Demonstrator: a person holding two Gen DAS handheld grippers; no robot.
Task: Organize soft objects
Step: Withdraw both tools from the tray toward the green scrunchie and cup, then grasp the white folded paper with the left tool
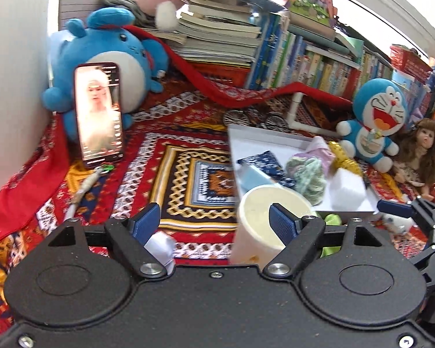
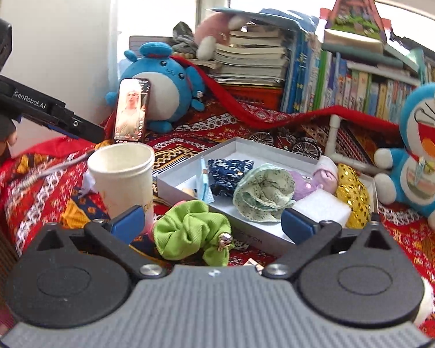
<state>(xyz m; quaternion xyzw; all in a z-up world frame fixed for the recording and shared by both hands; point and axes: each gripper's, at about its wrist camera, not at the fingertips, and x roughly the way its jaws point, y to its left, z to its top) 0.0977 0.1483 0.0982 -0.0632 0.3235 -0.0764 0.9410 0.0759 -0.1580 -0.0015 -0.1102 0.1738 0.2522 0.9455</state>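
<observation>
A white shallow box (image 2: 188, 171) lies on the patterned cloth and holds a pale green scrunchie (image 2: 262, 192), a navy pouch (image 2: 229, 171), a white foam block (image 2: 322, 206), a gold sequin piece (image 2: 352, 194) and a small pink-purple toy (image 2: 319, 178). A lime green scrunchie (image 2: 188, 229) lies outside the box, between my right gripper's (image 2: 214, 221) open fingers. My left gripper (image 1: 216, 221) is open and empty above the cloth, its right finger in front of a paper cup (image 1: 264, 220). The box also shows in the left wrist view (image 1: 246, 142).
A paper cup (image 2: 124, 179) stands left of the box. A phone (image 1: 100, 114) leans on a blue plush whale (image 1: 107, 55). A Doraemon plush (image 2: 420, 150) and a doll (image 1: 420, 150) sit at the right. Stacked books (image 2: 255, 58) line the back. A pen (image 1: 81, 191) lies on the cloth.
</observation>
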